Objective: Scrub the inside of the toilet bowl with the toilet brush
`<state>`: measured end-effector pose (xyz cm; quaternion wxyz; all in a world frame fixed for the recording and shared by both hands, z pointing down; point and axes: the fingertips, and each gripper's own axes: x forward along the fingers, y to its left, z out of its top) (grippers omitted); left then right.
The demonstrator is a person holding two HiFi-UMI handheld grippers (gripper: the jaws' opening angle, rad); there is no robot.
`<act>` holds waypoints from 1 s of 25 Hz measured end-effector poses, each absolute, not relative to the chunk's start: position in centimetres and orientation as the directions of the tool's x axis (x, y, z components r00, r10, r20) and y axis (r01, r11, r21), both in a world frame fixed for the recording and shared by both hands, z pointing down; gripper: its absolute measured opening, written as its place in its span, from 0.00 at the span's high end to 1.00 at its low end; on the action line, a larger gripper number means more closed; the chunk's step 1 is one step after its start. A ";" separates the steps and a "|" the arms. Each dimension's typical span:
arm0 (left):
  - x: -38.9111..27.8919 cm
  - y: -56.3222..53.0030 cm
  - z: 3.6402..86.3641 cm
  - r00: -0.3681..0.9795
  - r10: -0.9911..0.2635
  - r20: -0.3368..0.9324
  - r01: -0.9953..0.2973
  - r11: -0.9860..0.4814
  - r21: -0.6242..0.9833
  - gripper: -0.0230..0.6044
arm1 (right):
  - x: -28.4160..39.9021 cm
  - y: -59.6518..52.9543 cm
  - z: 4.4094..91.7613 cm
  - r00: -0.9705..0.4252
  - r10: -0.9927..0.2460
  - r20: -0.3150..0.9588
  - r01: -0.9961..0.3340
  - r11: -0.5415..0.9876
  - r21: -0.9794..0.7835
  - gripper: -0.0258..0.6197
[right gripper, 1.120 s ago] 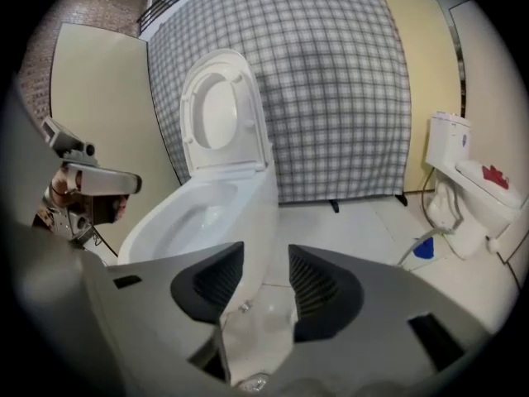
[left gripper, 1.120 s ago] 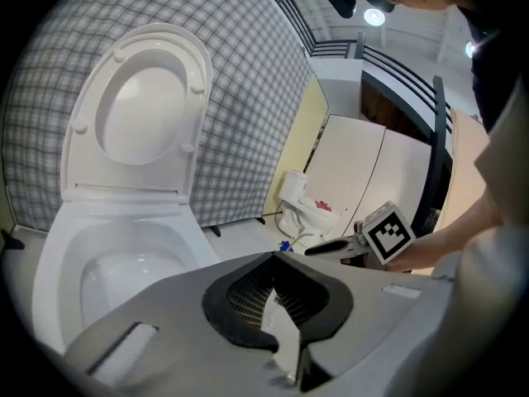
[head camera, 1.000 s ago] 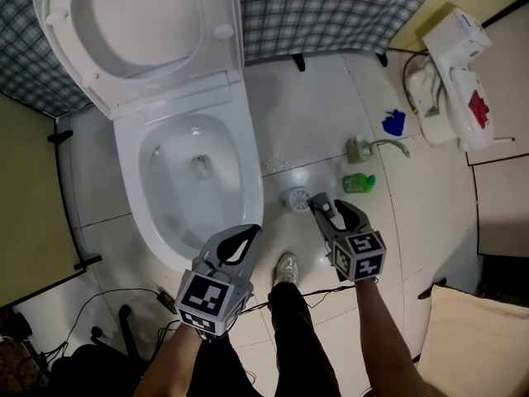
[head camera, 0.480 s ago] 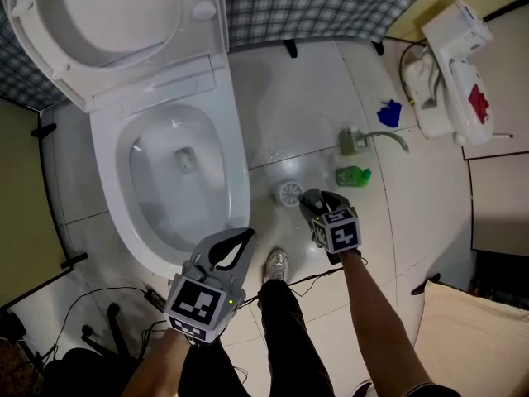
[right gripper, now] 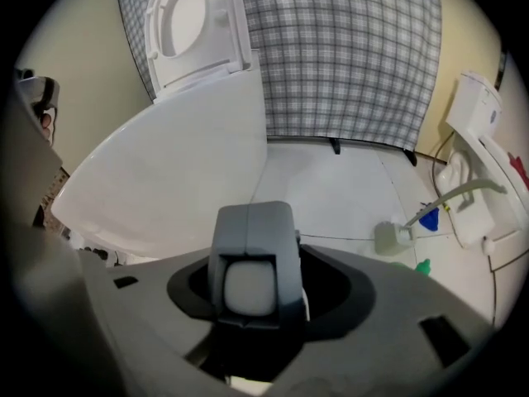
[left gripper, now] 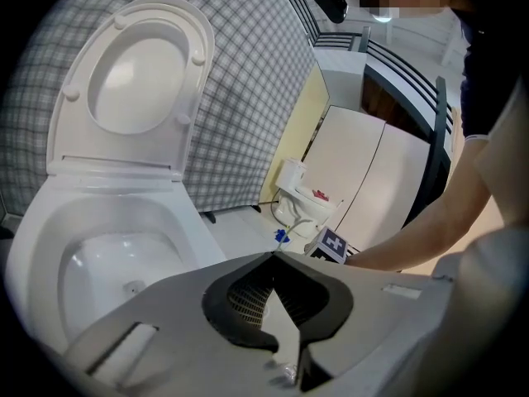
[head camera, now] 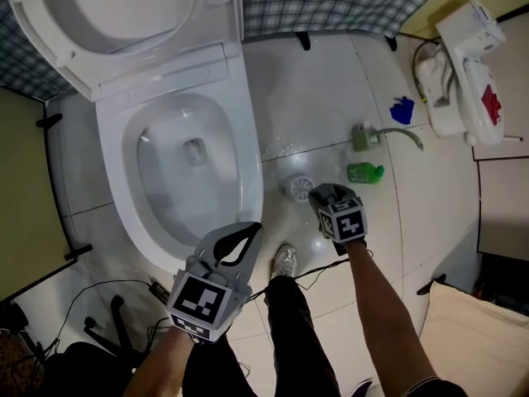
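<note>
Beside the toilet bowl (head camera: 132, 222), on the glossy floor tiles (head camera: 322, 81), the toilet brush (right gripper: 248, 281) stands outside the bowl, to its right in the head view. The right tongs (head camera: 319, 195) point steeply down over it. The right gripper view looks along the brush's grey handle almost end-on, with its white cap facing the camera. The handle sits between the two jaws, which have just been closing. Dark gaps show on both sides of it, so the pads are not pressing and the tongs are released around it. In the head view a round white slotted base (head camera: 297, 188) rests on the tiles just beside the tips of these tongs.

The left tongs (head camera: 253, 228) hang near the front rim of the bowl, clenched, with the tips touching and nothing between them, as the left gripper view shows. The toilet lid (head camera: 124, 15) is raised against a checked cloth (head camera: 347, 2), and the inside of the bowl lies open.

Further right on the tiles a green bottle (head camera: 364, 172) lies on its side, near a grey-green fitting (head camera: 362, 136) with a curved hose. A small blue item (head camera: 402, 110) and a white appliance (head camera: 463, 73) with a red mark are beyond them. The person's shoe (head camera: 285, 263) shows between the two arms, and black cables (head camera: 83, 300) trail across the floor at lower left.
</note>
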<state>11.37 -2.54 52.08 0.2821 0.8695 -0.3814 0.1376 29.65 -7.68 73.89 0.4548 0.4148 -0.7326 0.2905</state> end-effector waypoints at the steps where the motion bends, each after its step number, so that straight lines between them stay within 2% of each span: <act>1: 11.3 -2.5 52.2 0.671 -0.585 0.456 -0.741 -0.549 0.386 0.95 | 29.6 -7.7 73.9 -0.241 -0.344 0.908 -0.869 0.493 -0.043 0.60; 7: 11.0 -2.4 52.1 0.664 -0.595 0.453 -0.748 -0.540 0.386 0.95 | 30.4 -7.4 72.7 -0.220 -0.362 0.906 -0.875 0.484 -0.019 0.60; 14: 10.0 -2.4 50.1 0.646 -0.622 0.443 -0.764 -0.525 0.375 0.95 | 31.4 -5.9 67.5 -0.223 -0.393 0.892 -0.874 0.485 -0.004 0.60; 19: 8.6 -2.9 47.3 0.635 -0.651 0.417 -0.773 -0.524 0.358 0.95 | 31.3 -5.9 61.3 -0.253 -0.468 0.847 -0.880 0.474 -0.001 0.60; 25: 6.0 -3.4 44.4 0.606 -0.687 0.401 -0.795 -0.515 0.321 0.95 | 29.1 -8.6 51.0 -0.332 -0.618 0.712 -0.884 0.468 -0.006 0.60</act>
